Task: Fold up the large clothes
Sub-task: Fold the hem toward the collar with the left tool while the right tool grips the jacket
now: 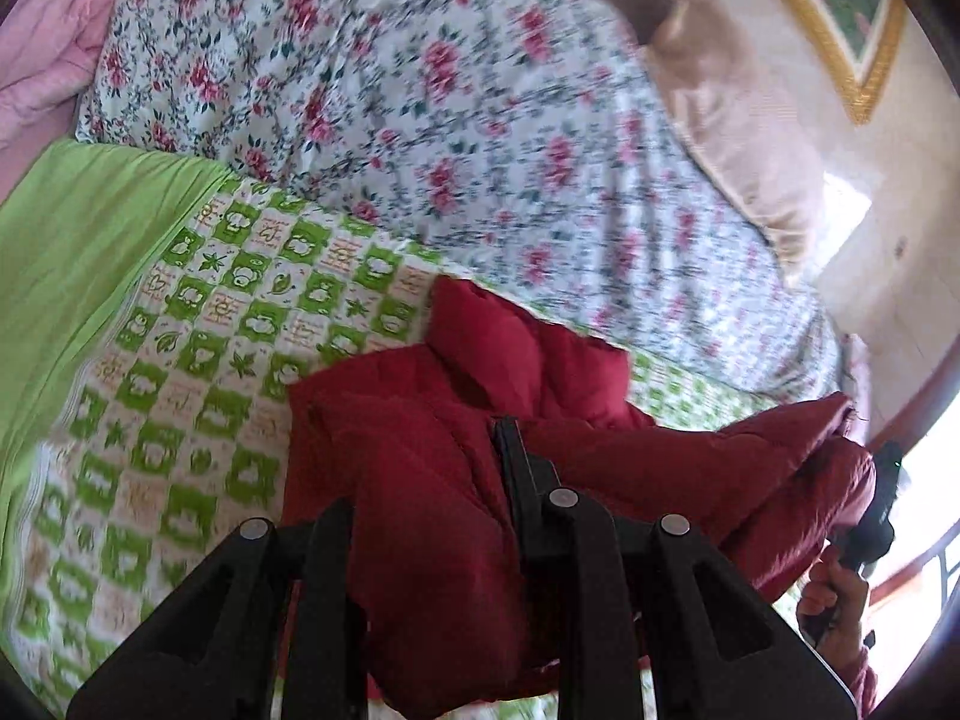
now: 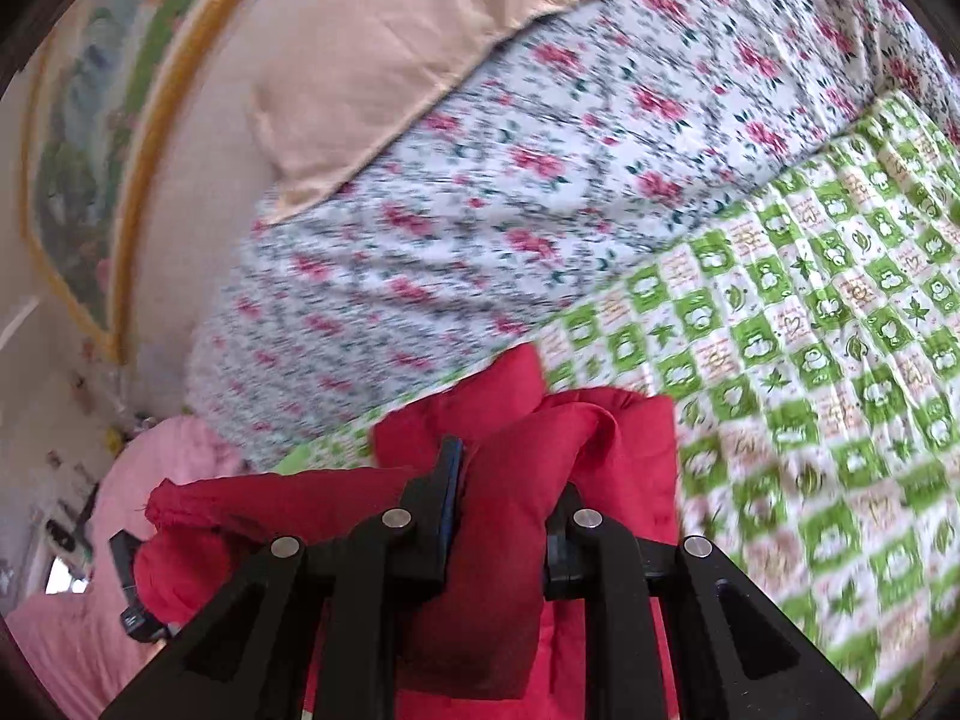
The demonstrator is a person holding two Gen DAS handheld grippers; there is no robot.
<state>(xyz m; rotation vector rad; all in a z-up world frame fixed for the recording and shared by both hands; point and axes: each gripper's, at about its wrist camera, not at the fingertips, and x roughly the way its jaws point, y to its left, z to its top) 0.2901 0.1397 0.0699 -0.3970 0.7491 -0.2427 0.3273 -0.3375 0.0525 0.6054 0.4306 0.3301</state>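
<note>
Ahead of both my tongs the green checked bedspread lies flat and open, the widest free stretch spreading out to the right of my right tongs. Beyond it rises a bulky flowered quilt, whose lower edge marks the far limit of the open spread, and a beige pillow lies on top of that quilt. A plain green sheet borders the checked spread to the left of my left tongs, with pink bedding past it in the far corner. A gold-framed picture hangs on the wall behind the quilt.

The red padded jacket is right at my fingertips. My left tongs are clenched on a thick fold of it, the cloth bunching up between the black fingers and spilling towards me. My right tongs grasp another puffy fold the same way, one finger pressed into its left side. From the left camera the jacket stretches off to the right, where my right hand holds the other tool.
</note>
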